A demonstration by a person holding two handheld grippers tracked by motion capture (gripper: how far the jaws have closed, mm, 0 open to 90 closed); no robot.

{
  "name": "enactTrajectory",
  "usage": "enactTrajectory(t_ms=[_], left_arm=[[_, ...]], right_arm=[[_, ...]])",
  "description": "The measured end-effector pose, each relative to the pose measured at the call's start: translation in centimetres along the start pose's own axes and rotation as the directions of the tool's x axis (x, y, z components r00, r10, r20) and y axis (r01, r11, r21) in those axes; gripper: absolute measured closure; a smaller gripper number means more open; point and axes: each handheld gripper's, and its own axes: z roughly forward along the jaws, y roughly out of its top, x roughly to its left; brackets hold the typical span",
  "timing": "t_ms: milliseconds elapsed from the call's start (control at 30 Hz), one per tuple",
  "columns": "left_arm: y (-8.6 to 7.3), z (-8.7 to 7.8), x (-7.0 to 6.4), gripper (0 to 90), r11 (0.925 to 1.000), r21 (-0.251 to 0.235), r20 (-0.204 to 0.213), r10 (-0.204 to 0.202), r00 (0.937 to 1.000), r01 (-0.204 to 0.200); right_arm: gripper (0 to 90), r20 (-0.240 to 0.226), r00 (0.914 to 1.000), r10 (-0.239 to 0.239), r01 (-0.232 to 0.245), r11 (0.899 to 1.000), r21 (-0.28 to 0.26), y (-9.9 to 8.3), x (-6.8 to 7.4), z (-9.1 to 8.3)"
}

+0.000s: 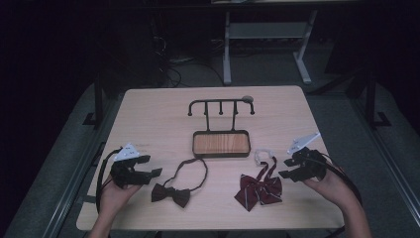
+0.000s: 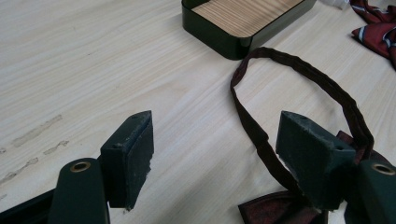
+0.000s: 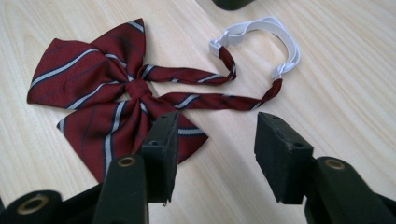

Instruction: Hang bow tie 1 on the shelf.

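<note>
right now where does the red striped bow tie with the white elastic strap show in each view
High view: the red striped bow tie lies right of centre, near the right gripper.
Left gripper view: top right corner.
Right gripper view: upper left.
Shared landmark: the dark wood-bottomed tray.

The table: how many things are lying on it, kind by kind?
Bow ties: 2, a plain dark one and a striped red one.
Hook stands with a tray base: 1.
Hand-held grippers: 2, left and right, both open.
Total: 5.
</note>
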Motion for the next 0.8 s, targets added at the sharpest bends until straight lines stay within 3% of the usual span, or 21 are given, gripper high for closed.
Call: enactTrajectory(t_ms=[800], left_arm=[[0.0, 0.3, -0.2, 27.7, 0.9999, 0.007, 0.015, 0.013, 0.9998, -0.013]], right_arm=[[56.4, -0.013, 0.9999, 0.004, -0.003, 0.997, 0.08, 3.4, -2.4, 2.7]])
